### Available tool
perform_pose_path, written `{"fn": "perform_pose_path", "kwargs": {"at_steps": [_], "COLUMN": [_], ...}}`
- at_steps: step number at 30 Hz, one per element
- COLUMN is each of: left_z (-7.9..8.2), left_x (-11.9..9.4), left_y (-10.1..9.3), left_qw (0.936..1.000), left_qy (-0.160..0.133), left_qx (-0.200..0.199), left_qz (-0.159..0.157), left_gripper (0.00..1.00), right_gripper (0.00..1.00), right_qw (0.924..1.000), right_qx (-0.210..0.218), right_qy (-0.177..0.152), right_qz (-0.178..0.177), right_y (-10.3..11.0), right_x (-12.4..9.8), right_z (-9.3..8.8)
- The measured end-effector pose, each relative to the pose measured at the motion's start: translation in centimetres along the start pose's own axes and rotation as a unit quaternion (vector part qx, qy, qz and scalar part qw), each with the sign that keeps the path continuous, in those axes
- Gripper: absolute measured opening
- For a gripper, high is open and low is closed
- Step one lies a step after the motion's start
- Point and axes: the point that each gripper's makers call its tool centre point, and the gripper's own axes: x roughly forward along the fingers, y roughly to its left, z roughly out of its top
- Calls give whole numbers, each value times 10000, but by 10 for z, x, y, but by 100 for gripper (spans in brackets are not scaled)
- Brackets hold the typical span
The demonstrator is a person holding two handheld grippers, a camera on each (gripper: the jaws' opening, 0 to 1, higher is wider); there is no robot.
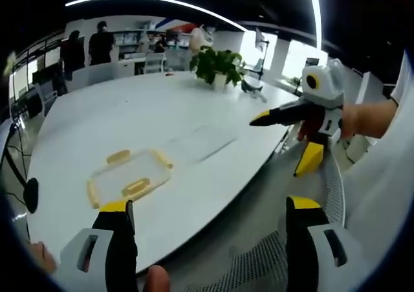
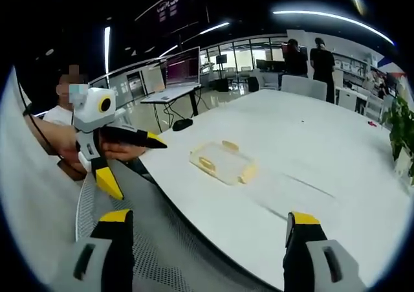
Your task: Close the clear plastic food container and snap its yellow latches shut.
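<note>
**Clear container lies flat on the white table, both grippers held off it**

The clear rectangular plastic food container [image 1: 130, 176] with yellow latches [image 1: 118, 156] along its sides lies flat near the edge of the large white oval table [image 1: 162, 117], apart from both grippers. The left gripper [image 1: 207, 208], black with yellow-tipped jaws, is held short of the container, jaws spread wide and empty. The right gripper [image 2: 206, 222] hangs off the table's edge, jaws likewise wide and empty. No writing is legible.
</note>
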Motion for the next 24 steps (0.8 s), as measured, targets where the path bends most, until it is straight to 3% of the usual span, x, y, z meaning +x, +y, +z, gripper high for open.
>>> {"fn": "perform_pose_path", "kwargs": {"at_steps": [11,24], "left_z": [5,3], "left_x": [-3,-1], "left_y": [7,6], "left_qw": [9991,9996], "left_qy": [-166,-92], "left_qx": [-396,-279], "left_qz": [34,45], "left_gripper": [96,96], "right_gripper": [99,99], "right_qw": [10000,10000], "right_qx": [0,-11], "right_qy": [12,5], "right_qz": [16,29], "right_y": [0,0], "right_x": [1,0], "right_z": [0,0]}}
